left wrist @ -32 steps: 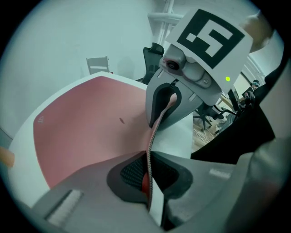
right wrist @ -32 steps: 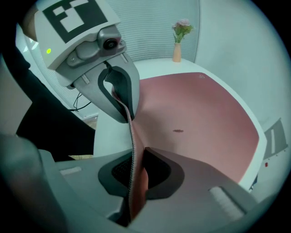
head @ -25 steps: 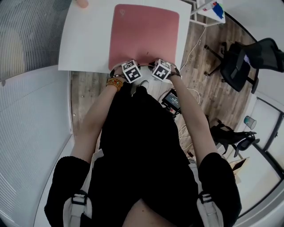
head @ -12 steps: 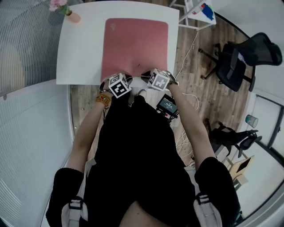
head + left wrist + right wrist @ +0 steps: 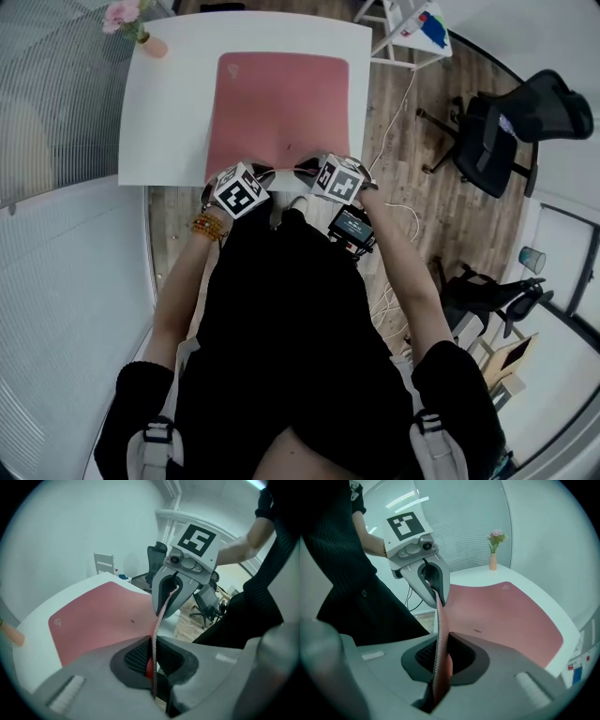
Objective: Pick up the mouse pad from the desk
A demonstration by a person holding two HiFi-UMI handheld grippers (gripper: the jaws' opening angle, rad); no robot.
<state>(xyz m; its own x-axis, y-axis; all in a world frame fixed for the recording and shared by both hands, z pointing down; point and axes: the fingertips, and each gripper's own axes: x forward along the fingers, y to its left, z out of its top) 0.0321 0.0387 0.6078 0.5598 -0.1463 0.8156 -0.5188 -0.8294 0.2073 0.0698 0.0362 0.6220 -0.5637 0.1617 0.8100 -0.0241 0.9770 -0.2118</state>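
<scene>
A large pink mouse pad [image 5: 278, 103] lies on the white desk [image 5: 164, 127], with its near edge lifted off the desk's front edge. My left gripper [image 5: 251, 176] is shut on that near edge at its left part, and the right gripper [image 5: 319, 171] is shut on it further right. In the left gripper view the pad's stitched edge [image 5: 156, 634] runs between the left gripper's [image 5: 153, 660] pads and on into the right gripper [image 5: 169, 597]. The right gripper view shows the pad [image 5: 506, 616] clamped in the right gripper [image 5: 439, 656], with the left gripper [image 5: 433, 588] beyond.
A small vase with pink flowers [image 5: 139, 34] stands at the desk's far left corner. Right of the desk are a white rack [image 5: 412, 26] and a black office chair [image 5: 511, 117]. A dark device with cables [image 5: 352, 225] lies on the wooden floor by my legs.
Both grippers have risen with the pad's near edge held between them, lifting it off the desk's front. The vase has come into the head view.
</scene>
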